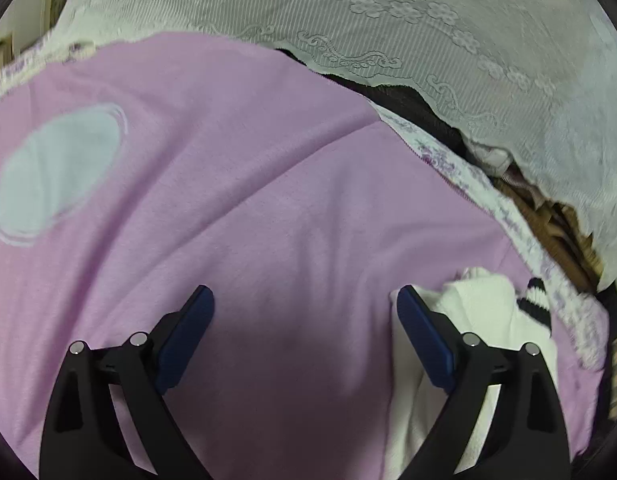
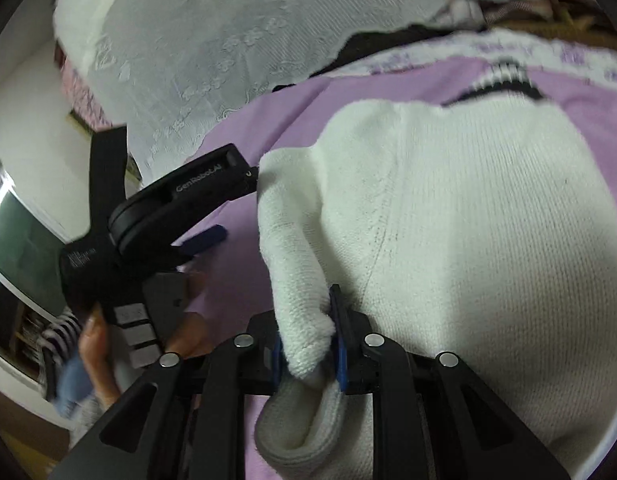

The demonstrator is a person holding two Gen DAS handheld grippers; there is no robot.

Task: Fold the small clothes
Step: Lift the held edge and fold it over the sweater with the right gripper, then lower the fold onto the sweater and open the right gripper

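A: Biggest first?
B: Lilac cotton sheet (image 1: 268,184) as work surface, pale lace cover (image 1: 428,20) behind it. White knitted sock with black-striped cuff (image 2: 448,220) lies flat on the sheet.
A: Grippers?
B: Right gripper (image 2: 308,350) pinches the sock's edge, likely to carry the fold. Left gripper (image 1: 304,312) spread, empty, just beside the sock, probably ready to pin it.

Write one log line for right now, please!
left tool: open, empty | right tool: shut on sock | surface: purple cloth
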